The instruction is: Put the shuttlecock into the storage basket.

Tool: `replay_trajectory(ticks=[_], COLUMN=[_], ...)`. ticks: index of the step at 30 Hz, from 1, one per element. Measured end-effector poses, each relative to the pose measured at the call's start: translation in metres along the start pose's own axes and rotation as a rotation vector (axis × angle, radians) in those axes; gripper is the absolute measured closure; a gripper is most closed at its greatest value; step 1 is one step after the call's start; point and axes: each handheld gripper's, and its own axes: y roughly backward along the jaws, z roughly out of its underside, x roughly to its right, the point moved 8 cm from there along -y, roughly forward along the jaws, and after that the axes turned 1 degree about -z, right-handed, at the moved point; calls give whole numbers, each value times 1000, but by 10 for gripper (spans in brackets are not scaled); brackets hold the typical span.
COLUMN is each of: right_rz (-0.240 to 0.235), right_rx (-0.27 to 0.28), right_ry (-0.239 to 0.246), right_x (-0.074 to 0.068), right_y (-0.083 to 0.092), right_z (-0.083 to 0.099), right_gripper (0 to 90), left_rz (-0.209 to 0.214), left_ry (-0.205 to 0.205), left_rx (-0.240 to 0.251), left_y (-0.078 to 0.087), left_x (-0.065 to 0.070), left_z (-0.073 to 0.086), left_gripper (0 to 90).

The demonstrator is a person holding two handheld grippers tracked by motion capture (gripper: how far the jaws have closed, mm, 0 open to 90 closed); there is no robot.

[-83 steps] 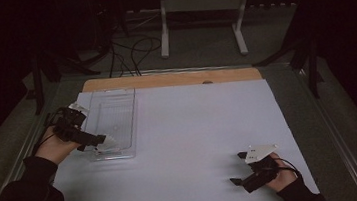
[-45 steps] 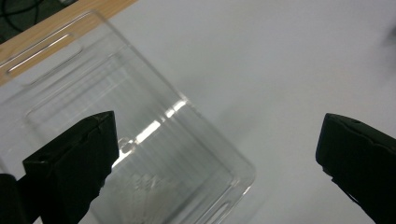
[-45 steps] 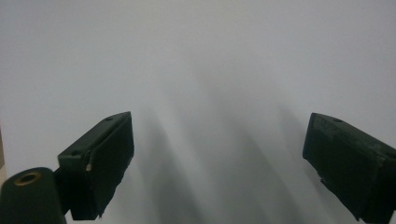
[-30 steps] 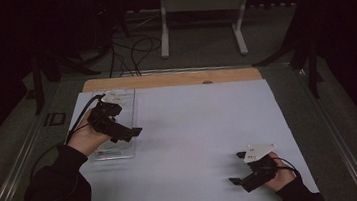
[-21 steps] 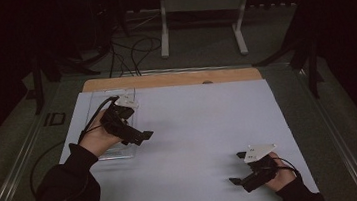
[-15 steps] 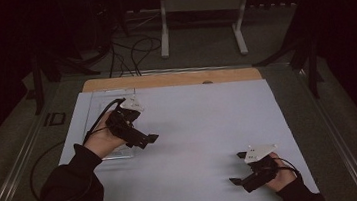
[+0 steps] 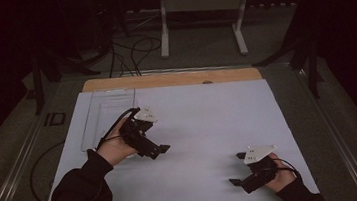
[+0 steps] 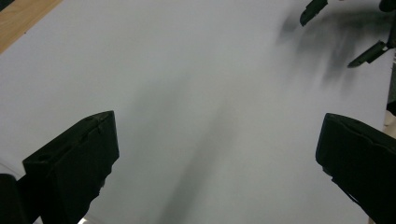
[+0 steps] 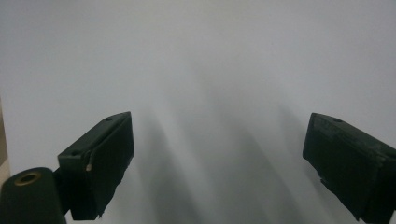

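My left gripper (image 7: 158, 151) hovers over the white sheet (image 7: 209, 122) just right of a clear plastic tray (image 7: 105, 113). It points toward the table's middle. In the left gripper view its jaws (image 8: 215, 154) stand wide apart with only bare sheet between them, so it is open. The right gripper's jaws (image 8: 371, 52) appear at that view's top right. My right gripper (image 7: 237, 168) rests low near the front right of the sheet. It is open too, with nothing between its jaws (image 9: 217, 158).
A wooden table edge (image 7: 169, 79) runs along the back, beyond the sheet. White stand legs (image 7: 163, 26) and cables (image 7: 131, 50) lie on the floor behind the table. A metal rail (image 7: 17, 162) borders the left side.
My left gripper has left the clear tray and swung rightward and toward the front over the sheet. The right gripper has stayed still.
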Motion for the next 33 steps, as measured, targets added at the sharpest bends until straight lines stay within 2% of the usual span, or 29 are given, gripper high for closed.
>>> replay_trajectory(ticks=[4,8,12,27,33], right_rz=[0,-1,-2,-8,-7], right_rx=[-1,1,2,-3,-1], right_ry=[0,-2,0,-2,-11], right_x=[0,0,0,-1,-1], right_y=[0,0,1,0,1], right_z=[0,0,0,1,1], right_gripper=[89,89,89,89,89], left_rz=[5,29,40,72,80], left_ry=[-21,-46,-70,-64,-48], left_rx=[11,41,42,13,23], left_y=[-6,-11,-16,-36,-40], left_x=[8,17,24,40,45], left_z=[0,-1,2,24,33], left_gripper=[1,1,1,1,1])
